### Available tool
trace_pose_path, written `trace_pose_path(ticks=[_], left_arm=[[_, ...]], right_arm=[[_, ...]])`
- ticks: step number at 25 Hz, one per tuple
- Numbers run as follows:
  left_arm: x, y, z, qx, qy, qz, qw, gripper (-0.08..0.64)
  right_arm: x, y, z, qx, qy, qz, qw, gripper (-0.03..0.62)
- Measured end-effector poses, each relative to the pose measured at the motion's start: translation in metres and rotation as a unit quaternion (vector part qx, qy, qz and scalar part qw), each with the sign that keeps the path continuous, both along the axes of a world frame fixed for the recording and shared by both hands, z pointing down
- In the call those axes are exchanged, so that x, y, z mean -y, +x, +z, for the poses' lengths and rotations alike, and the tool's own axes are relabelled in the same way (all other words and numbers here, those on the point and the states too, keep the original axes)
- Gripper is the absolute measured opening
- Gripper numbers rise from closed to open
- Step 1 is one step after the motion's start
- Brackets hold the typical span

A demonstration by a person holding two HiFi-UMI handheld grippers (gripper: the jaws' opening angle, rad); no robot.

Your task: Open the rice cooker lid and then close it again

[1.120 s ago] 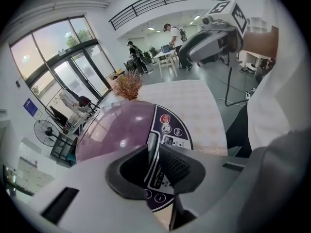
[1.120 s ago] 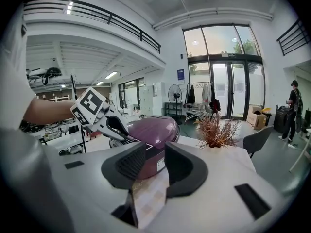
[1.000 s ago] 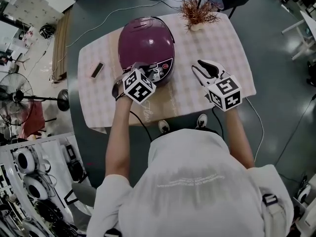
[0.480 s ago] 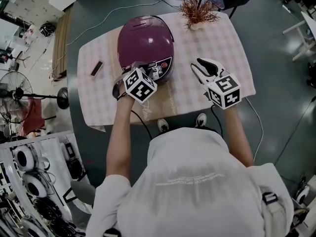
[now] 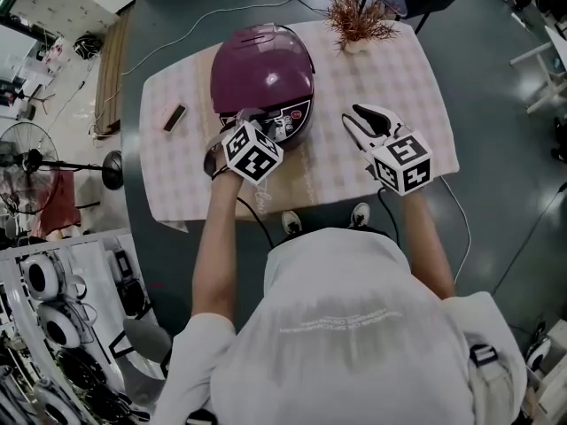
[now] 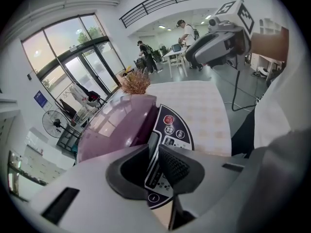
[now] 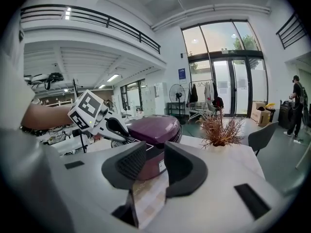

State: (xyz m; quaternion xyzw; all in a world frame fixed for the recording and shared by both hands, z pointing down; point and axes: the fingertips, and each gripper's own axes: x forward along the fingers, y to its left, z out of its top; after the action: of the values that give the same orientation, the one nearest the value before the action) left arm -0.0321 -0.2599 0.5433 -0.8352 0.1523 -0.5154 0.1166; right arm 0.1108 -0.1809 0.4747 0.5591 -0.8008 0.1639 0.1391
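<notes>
At upper centre of the head view, on the checked counter [image 5: 399, 69]: one rice cooker [image 5: 266, 91], glossy plum dome, lid [image 5: 257, 56] down and seated, dark button panel [image 6: 173, 125] on its front lip facing the person. Left tongs [image 6: 156, 160] drawn to a thin slit, gripping nothing, tips poised over that panel, presumably to work the lid release. Right tongs [image 7: 154, 165] moderately apart, empty, held over bare counter right of the cooker, apparently in reserve.

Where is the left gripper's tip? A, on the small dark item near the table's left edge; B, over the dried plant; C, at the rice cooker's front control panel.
C: the left gripper is at the front of the rice cooker, with the control panel buttons showing just past its jaws.
</notes>
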Motion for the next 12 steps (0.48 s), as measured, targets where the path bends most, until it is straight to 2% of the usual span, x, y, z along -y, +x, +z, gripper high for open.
trace_pose_path(ticks=[12], left_arm=[[0.0018,0.0010,0.0010,-0.005,-0.005,-0.010,0.9999,0.069]], right_arm=[[0.0017,-0.0038,0.0027,0.006,0.002,-0.014,1.000,0.133]])
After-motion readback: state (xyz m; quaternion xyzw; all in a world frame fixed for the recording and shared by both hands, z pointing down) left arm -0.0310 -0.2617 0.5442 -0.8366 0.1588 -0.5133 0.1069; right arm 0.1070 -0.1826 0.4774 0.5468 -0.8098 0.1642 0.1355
